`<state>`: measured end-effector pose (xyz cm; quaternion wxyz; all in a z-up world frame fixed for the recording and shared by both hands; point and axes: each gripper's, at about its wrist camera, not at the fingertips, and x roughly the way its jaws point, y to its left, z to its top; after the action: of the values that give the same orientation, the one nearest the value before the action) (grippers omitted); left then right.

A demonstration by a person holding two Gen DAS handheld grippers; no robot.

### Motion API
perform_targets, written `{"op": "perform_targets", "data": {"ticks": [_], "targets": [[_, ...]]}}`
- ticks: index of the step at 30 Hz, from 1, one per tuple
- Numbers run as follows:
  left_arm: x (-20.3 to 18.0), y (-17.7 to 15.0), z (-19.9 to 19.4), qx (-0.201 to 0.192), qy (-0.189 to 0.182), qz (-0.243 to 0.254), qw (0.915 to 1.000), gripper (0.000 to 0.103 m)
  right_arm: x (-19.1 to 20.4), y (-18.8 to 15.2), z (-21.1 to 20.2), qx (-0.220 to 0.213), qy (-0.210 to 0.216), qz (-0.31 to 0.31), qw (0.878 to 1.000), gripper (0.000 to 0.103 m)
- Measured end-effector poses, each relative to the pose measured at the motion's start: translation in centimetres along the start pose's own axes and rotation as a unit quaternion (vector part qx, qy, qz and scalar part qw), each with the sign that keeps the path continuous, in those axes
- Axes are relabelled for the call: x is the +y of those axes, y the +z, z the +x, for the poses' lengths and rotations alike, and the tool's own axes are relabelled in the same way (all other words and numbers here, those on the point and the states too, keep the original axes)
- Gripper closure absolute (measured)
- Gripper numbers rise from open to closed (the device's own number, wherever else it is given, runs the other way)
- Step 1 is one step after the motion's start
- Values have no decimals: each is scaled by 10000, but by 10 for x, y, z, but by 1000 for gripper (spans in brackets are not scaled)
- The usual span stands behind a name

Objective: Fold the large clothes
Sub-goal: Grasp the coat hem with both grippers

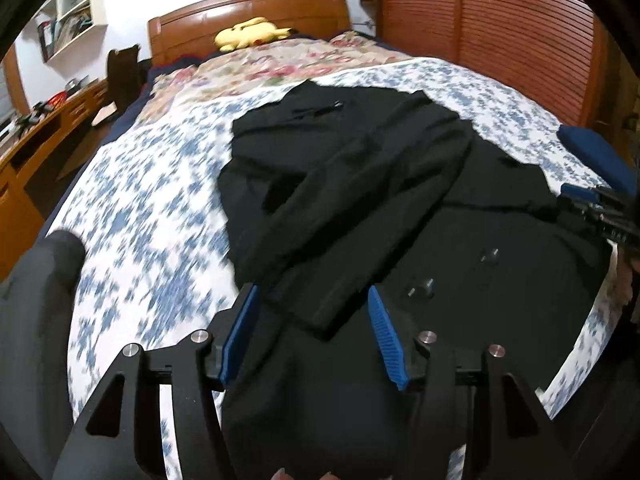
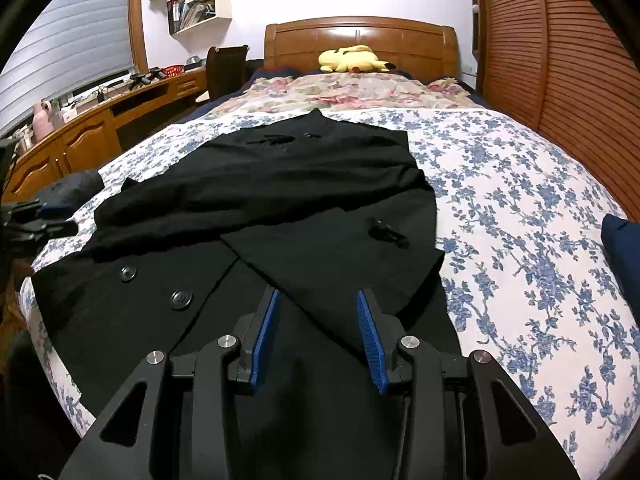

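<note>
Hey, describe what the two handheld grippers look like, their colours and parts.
Both the left gripper and the right gripper look alike: matte black angular frames with triangular cut-outs, round silver bolt heads at the joints, and two fingers lined with ribbed blue pads. No cables or markings show.

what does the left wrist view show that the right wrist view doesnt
Only the left wrist view: the left hand-held gripper up close, open over the black coat.

Only the right wrist view: the window blind, a pink bottle on the desk, and the right hand-held gripper, open.

Both: the coat with sleeves folded across, the flowered bedspread, yellow plush toy, wooden headboard.
</note>
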<state>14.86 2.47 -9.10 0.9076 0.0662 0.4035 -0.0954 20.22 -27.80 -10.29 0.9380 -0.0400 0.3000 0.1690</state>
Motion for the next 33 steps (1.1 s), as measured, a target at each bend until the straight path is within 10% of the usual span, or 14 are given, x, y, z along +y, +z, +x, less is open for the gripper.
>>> {"op": "perform_targets", "data": {"ticks": [33], "targets": [[61, -71, 10, 475, 336, -619, 9964, 37, 31, -2, 60, 886, 43, -489, 9949, 44]]}}
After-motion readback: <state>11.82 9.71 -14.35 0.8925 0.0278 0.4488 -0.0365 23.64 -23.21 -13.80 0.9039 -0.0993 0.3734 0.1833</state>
